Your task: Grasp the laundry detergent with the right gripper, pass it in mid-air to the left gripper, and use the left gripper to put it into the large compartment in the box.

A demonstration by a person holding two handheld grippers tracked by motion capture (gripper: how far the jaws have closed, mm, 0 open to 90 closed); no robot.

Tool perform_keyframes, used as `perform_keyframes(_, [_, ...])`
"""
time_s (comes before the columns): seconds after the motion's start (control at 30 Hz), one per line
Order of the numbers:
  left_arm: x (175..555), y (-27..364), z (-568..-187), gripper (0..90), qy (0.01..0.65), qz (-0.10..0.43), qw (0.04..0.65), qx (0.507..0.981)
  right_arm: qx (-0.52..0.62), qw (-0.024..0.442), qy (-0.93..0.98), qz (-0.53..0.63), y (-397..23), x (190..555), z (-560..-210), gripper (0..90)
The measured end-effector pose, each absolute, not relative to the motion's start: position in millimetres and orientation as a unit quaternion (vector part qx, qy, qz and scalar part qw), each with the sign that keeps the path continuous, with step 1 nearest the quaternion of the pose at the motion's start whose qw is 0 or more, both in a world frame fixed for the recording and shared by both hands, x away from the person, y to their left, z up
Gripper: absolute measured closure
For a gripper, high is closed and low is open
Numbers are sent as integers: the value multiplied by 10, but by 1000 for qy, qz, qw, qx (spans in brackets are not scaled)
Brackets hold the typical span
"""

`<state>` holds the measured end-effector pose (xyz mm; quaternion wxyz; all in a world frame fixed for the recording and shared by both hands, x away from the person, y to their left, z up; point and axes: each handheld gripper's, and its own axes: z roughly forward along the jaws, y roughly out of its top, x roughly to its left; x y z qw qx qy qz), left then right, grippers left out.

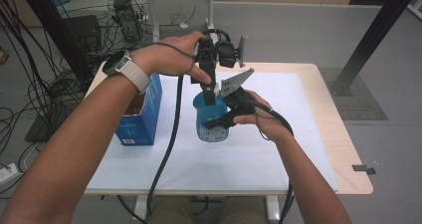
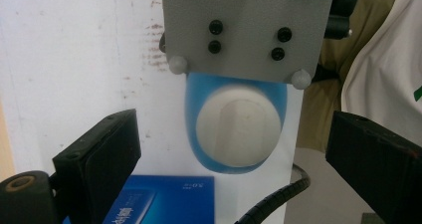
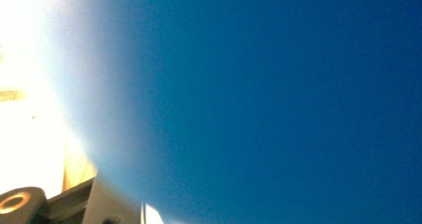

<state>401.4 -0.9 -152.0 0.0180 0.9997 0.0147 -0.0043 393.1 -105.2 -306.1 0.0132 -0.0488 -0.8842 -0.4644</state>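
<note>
Blue canister (image 1: pixel 211 119) stands upright at table (image 1: pixel 308 134) centre, white lid (image 2: pixel 238 131) on top. Right gripper (image 1: pixel 221 118) clamps the canister's side from 3 o'clock, jaws closed on it. Left gripper (image 1: pixel 209 90) hangs over the lid from 12 o'clock, jaws wide, not touching. Blue box (image 1: pixel 142 117) at 9 o'clock of the canister.

Grey floor (image 1: pixel 308 32), tangled cables (image 1: pixel 30 74)

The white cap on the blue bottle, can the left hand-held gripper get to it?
Probably yes. The left hand-held gripper is open above the white cap, nothing between. The right hand-held gripper holds the blue bottle lower, on its side.
</note>
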Motion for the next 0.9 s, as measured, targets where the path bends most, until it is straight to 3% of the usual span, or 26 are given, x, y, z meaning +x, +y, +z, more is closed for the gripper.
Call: perform_keyframes(0.9, [4018,-4,-1530,80,16,-8,23,1000,-51,13,-883,-466,-1069,3942,-3065,438])
